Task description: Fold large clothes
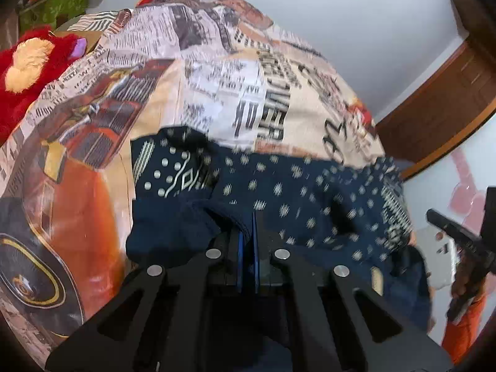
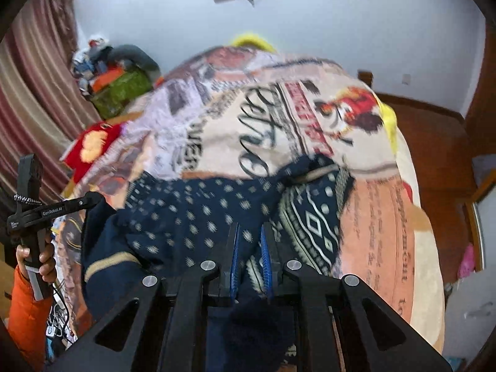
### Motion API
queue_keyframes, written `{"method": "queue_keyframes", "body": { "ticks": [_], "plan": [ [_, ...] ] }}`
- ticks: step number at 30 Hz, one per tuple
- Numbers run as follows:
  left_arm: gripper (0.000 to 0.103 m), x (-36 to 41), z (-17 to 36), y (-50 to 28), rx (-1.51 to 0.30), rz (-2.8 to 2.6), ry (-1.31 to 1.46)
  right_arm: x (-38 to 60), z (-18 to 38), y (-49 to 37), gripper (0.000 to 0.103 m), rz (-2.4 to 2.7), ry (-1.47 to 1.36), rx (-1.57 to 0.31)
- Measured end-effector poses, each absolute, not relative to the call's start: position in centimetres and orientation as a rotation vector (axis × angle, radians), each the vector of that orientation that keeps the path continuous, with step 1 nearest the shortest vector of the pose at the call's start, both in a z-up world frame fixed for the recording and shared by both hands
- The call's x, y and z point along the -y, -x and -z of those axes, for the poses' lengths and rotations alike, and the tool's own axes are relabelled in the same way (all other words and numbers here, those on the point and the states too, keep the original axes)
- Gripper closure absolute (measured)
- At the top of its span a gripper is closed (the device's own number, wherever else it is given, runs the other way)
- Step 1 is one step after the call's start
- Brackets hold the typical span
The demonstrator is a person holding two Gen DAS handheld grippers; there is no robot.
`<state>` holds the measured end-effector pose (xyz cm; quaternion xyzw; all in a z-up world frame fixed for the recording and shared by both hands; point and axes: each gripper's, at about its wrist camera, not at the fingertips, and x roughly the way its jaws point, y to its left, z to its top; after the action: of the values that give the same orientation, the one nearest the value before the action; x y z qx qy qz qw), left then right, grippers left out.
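A large navy garment (image 1: 279, 192) with pale dots and a patterned border lies bunched on the bed; it also shows in the right wrist view (image 2: 198, 217). My left gripper (image 1: 247, 226) is shut on a fold of its plain navy edge. My right gripper (image 2: 250, 235) is shut on the garment near its patterned border (image 2: 313, 226). The garment stretches between the two grippers. The right gripper's handle (image 1: 458, 241) shows at the right edge of the left wrist view, and the left gripper's handle (image 2: 29, 217) at the left of the right wrist view.
The bed carries a printed newspaper-and-car bedspread (image 1: 201, 71). A red plush toy (image 1: 28, 62) lies at its far left. A green box (image 2: 121, 91) with clutter stands by the curtain (image 2: 34, 93). Wooden furniture (image 1: 446, 102) and a wooden floor (image 2: 434, 142) lie to the right.
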<state>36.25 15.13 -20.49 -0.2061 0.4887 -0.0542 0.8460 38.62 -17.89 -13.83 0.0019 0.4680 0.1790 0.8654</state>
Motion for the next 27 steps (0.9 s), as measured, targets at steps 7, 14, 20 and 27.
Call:
{"method": "queue_keyframes", "body": {
  "ticks": [7, 14, 20, 27],
  "plan": [
    [0.099, -13.4, 19.3, -33.5, -1.0, 0.119, 0.306, 18.1, 12.6, -34.5, 0.032, -0.32, 0.067, -0.871],
    [0.099, -13.9, 18.3, -30.5, -0.97, 0.141, 0.321, 17.9, 11.0, -29.1, 0.03, -0.269, 0.187, -0.846],
    [0.099, -14.3, 18.3, -27.9, -0.959, 0.165, 0.338, 19.9, 13.6, -25.3, 0.03, -0.286, -0.036, -0.979],
    [0.099, -14.8, 19.2, -26.0, -0.977, 0.196, 0.361, 19.4, 16.0, -21.7, 0.03, -0.303, -0.151, -1.033]
  ]
}}
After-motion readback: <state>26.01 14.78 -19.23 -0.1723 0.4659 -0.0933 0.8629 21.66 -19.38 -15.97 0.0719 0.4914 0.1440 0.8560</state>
